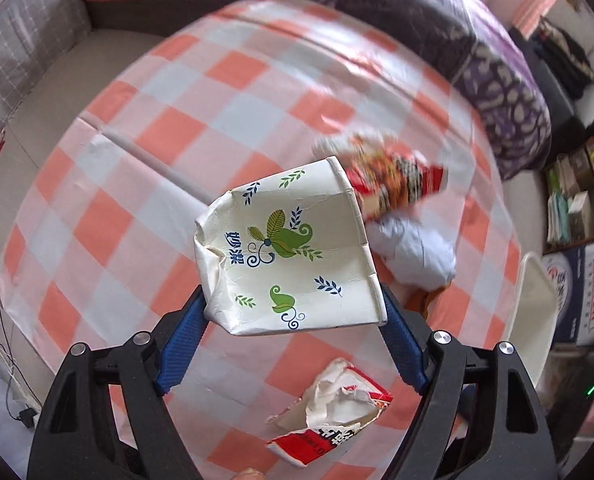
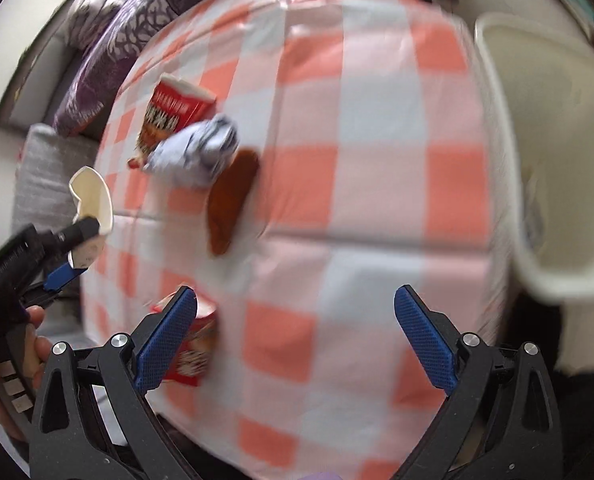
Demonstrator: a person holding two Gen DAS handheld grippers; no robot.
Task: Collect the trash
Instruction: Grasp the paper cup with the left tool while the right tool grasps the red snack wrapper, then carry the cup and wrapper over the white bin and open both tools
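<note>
My left gripper (image 1: 293,300) is shut on a crushed white paper cup (image 1: 289,252) with green leaf prints and holds it above the checked tablecloth (image 1: 137,128); the cup also shows in the right wrist view (image 2: 91,200). My right gripper (image 2: 295,300) is open and empty above the cloth. On the cloth lie a red snack packet (image 1: 397,178) (image 2: 175,114), a crumpled white tissue (image 1: 417,252) (image 2: 199,150), a brown peel-like scrap (image 2: 229,204) and a torn red-and-white carton (image 1: 333,412) (image 2: 195,344). A white bin (image 2: 537,152) (image 1: 533,312) stands at the table's right edge.
A sofa with purple patterned bedding (image 1: 497,80) and a grey cushion (image 1: 21,52) runs behind the table. Shelves with books (image 1: 585,184) and boxes (image 1: 577,292) stand at the right. Cables (image 1: 1,360) lie at the left.
</note>
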